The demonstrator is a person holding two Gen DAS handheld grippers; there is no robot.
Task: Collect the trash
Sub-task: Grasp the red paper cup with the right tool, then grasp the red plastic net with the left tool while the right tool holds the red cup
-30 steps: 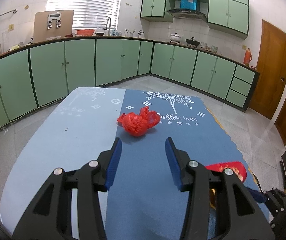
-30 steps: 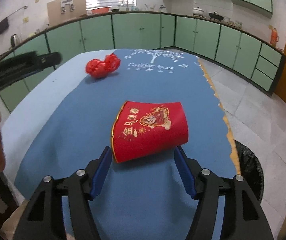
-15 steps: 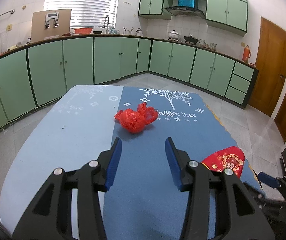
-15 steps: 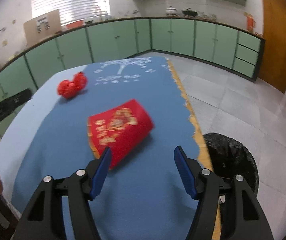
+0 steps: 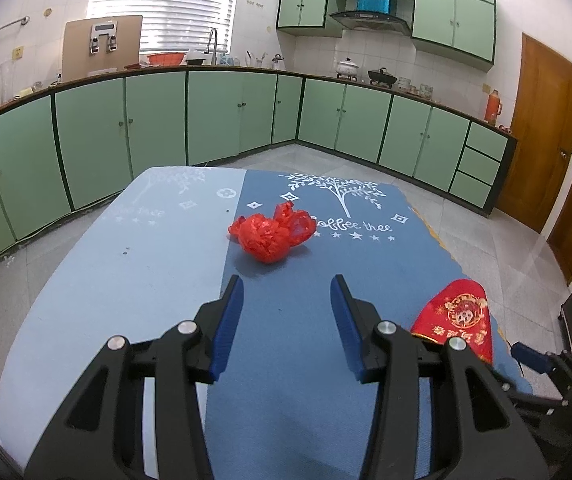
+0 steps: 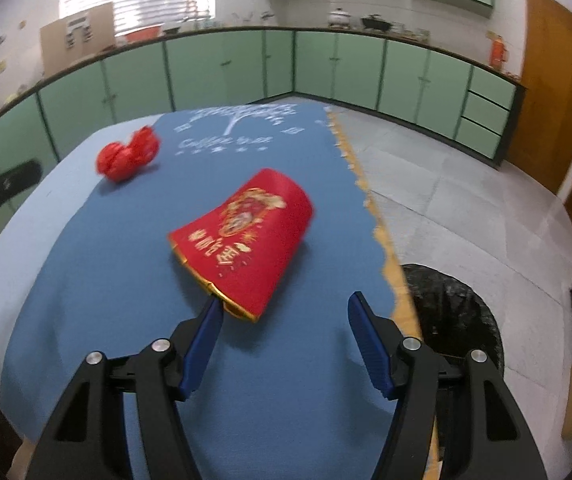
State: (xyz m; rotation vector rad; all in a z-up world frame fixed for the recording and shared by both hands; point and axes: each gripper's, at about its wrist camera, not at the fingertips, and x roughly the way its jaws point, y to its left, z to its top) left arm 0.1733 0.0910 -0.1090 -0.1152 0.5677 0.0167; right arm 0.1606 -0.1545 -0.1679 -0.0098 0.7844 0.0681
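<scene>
Two pieces of red trash lie on the tabletop (image 5: 134, 264), which wears a cloth that is pale blue on one side and darker blue on the other. White print on the dark half shows a tree with the words "Coffee tree" (image 5: 351, 226) under it and a row of small stars.

I take that lettering as my landmark. Just beside it, toward the pale half, sits the crumpled red plastic bag (image 5: 270, 234), touching the first letter in the left view. Well nearer to me than the lettering, close to the cloth's scalloped yellow edge, lies the flattened red paper cup (image 6: 246, 240) on its side. It bears a gold round emblem and gold Chinese characters, which I cannot read here because the right view is blurred; its gold rim points at me.

My left claw (image 5: 286, 312) hangs over the dark cloth short of the bag, jaws parted, nothing between them. My right claw (image 6: 284, 332) is spread wide and grips nothing; the cup's gold rim is right at the tip of its left finger (image 6: 206, 340), though I cannot tell if they touch.

Beyond the cloth's edge, on the tiled floor, stands a bin lined with a black bag (image 6: 451, 320). Green cabinets (image 5: 158, 120) run round the kitchen.
</scene>
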